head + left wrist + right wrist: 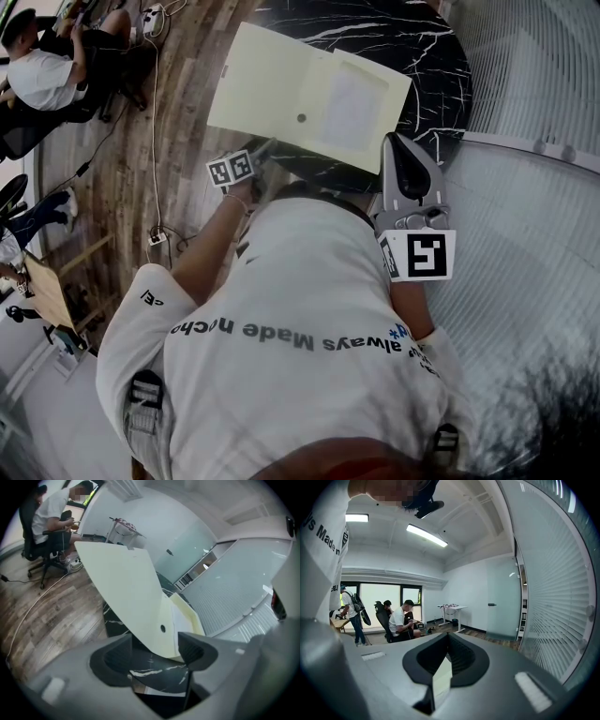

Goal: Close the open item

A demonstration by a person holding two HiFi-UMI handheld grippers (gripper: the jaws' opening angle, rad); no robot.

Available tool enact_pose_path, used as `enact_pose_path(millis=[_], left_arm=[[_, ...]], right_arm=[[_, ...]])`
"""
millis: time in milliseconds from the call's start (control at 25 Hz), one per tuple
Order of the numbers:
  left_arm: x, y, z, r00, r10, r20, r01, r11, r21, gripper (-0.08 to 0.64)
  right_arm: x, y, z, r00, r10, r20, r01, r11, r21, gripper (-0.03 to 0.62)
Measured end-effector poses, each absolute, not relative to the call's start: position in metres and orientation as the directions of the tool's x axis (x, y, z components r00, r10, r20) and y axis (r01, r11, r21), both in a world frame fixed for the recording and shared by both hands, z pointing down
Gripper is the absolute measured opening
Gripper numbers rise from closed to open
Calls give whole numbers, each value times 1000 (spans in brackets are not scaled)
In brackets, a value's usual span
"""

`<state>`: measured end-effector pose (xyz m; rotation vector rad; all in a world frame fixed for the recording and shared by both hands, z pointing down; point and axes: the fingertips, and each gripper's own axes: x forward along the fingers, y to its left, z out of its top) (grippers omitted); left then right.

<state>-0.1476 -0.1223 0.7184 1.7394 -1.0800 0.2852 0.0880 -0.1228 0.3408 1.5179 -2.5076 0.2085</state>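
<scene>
Left gripper (154, 641) spread around the open folder's (281, 94) cover, seemingly to fold it shut, while the right gripper (447, 634) waits pressed together, aside.

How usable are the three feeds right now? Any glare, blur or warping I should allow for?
Head view: dim and greyish, sharp on the folder, murky at bottom right. Left gripper view: heavy fisheye bending, black vignetted corners, jaws soft this close to the lens, the folder's lifted cover evenly lit without glare. Right gripper view: ceiling lights and window burn bright, walls bow outward, jaws blurred.
</scene>
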Motion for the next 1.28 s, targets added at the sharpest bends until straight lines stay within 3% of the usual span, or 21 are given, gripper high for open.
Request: enact_pose_path(millis=[480, 680, 880, 1120, 1280], left_arm=[[-160, -135, 747, 592, -516, 619, -721, 4, 692, 311], [-160, -142, 742, 598, -526, 605, -725, -33, 688, 218], [-160, -150, 740, 602, -541, 587, -716, -40, 697, 184], [-162, -155, 739, 590, -563, 580, -722, -45, 691, 28], [-158, -154, 728, 591, -571, 570, -737, -93, 670, 17]], right_arm=[[88, -123, 344, -436, -860, 265, -893, 450, -9, 2], [86, -125, 348, -439, -858, 268, -892, 452, -13, 2], [82, -126, 346, -442, -857, 267, -890, 455, -12, 2], [83, -127, 347, -436, -858, 270, -892, 452, -5, 2], [84, -126, 346, -434, -860, 269, -893, 449, -4, 2]])
